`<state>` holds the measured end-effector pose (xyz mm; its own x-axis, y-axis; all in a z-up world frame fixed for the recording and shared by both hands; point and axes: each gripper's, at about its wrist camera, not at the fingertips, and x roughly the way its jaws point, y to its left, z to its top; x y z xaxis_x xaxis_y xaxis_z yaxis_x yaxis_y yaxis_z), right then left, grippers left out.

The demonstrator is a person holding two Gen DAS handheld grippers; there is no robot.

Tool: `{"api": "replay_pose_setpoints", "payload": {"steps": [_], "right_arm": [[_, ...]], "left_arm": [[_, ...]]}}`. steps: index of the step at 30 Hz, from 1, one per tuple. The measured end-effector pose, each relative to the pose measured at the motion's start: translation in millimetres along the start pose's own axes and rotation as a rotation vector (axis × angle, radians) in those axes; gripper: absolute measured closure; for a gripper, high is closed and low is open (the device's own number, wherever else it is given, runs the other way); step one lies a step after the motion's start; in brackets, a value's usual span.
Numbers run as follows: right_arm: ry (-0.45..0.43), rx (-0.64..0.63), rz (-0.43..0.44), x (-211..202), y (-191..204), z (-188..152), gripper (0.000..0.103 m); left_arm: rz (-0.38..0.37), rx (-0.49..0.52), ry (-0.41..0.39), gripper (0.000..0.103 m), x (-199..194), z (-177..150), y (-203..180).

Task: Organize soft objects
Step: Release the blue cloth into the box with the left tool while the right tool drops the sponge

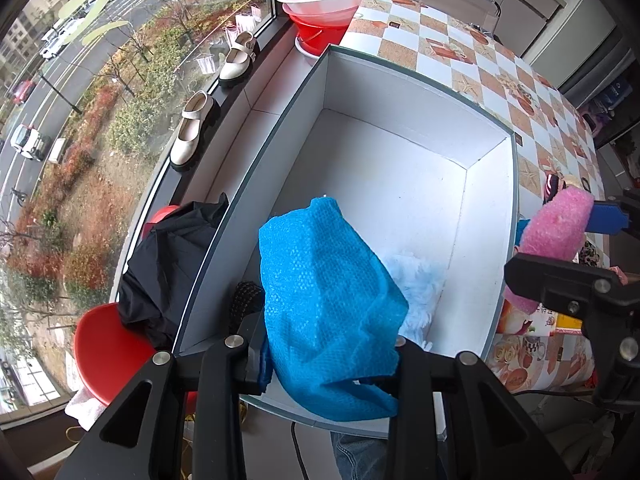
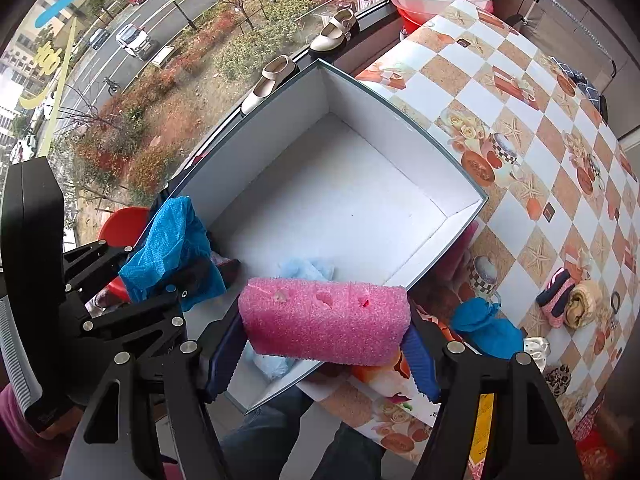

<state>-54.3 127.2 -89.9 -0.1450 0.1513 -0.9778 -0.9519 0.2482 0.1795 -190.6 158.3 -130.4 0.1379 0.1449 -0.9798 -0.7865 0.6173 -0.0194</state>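
My left gripper [image 1: 328,356] is shut on a crumpled blue bubble-textured sheet [image 1: 328,300]; the sheet hides the fingertips. It hangs over the near left corner of a white box [image 1: 400,112] with a grey-green rim. A pale blue fluffy piece [image 1: 420,284] lies on the box floor beside it. My right gripper [image 2: 324,360] is shut on a pink foam block [image 2: 326,320], gripped end to end by its blue fingers [image 2: 224,364]. The block hovers over the box's near edge [image 2: 276,396]. The right wrist view shows the blue sheet [image 2: 168,240] at the left.
The box stands on a checkered tablecloth [image 2: 520,120]. More soft items lie at its right: a blue bundle [image 2: 488,324], a pink-navy knit [image 2: 554,292], a beige roll [image 2: 582,304]. A black garment [image 1: 160,272] covers a red stool [image 1: 104,344]. Shoes [image 1: 192,132] and basins [image 1: 324,0] line the window.
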Motion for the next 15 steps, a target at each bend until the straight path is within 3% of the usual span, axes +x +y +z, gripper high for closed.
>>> {"api": "replay_pose_setpoints", "payload": {"steps": [15], "right_arm": [[0.026, -0.007, -0.004, 14.1, -2.3, 7.7, 0.031]], "left_arm": [[0.006, -0.004, 0.014, 0.067, 8.4, 2.7, 0.4]]}}
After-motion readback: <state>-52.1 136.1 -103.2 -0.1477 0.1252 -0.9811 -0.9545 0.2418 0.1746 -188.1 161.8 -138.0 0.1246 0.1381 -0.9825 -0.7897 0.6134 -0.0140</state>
